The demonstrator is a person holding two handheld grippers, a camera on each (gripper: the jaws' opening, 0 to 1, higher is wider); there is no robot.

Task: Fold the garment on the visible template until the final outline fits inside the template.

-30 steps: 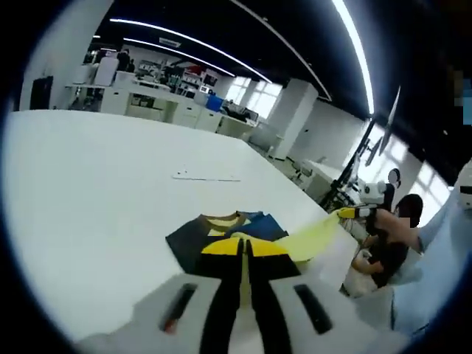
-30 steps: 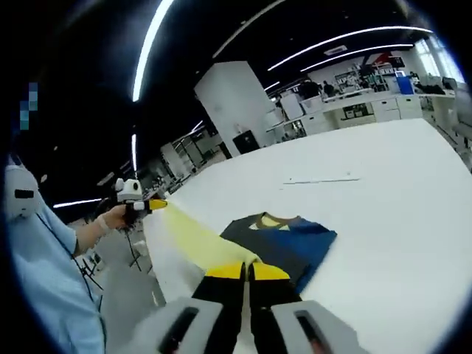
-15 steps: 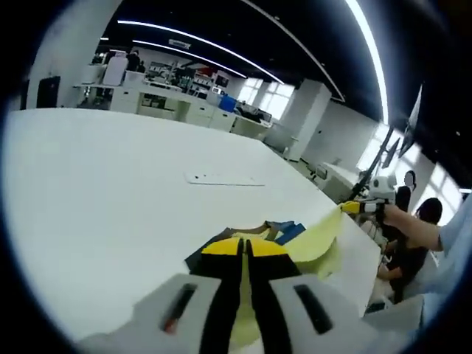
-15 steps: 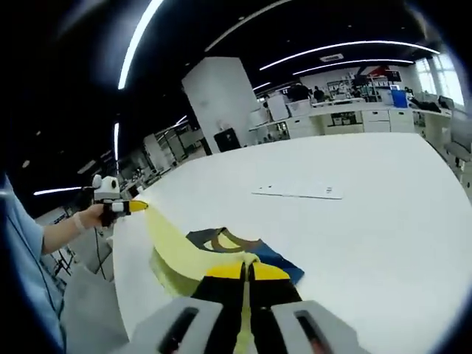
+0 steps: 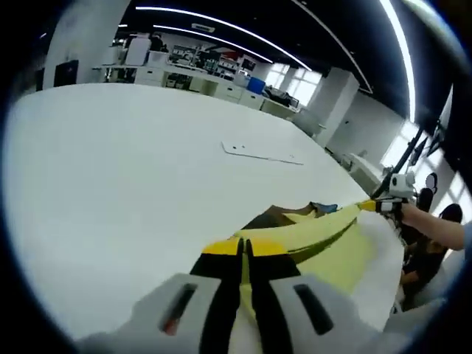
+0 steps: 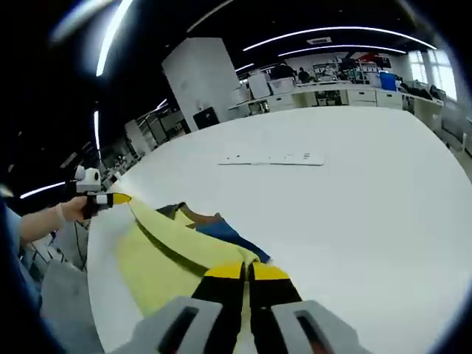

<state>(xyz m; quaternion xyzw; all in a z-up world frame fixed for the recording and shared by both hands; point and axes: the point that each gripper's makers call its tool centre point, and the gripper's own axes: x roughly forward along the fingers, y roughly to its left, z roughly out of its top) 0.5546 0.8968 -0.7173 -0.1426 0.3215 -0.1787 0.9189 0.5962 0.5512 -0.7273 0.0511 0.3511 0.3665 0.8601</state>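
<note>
The garment is dark and blue (image 6: 228,233) with a broad yellow layer (image 6: 166,254), and it lies near the edge of the white table (image 6: 354,192). My right gripper (image 6: 245,269) is shut on one corner of the yellow layer. My left gripper (image 5: 245,247) is shut on the other corner and also appears far left in the right gripper view (image 6: 112,199). The yellow cloth (image 5: 324,243) hangs stretched between them over the dark part (image 5: 274,216). In the left gripper view the right gripper (image 5: 377,206) appears at the right, in a hand.
A thin white strip (image 5: 262,153) lies flat on the table beyond the garment, also in the right gripper view (image 6: 271,158). The table edge runs close beside the garment on the person's side. Desks and shelves stand far behind.
Both grippers have carried the yellow layer forward over the garment. It now covers most of the dark and blue cloth, and the white strip looks nearer.
</note>
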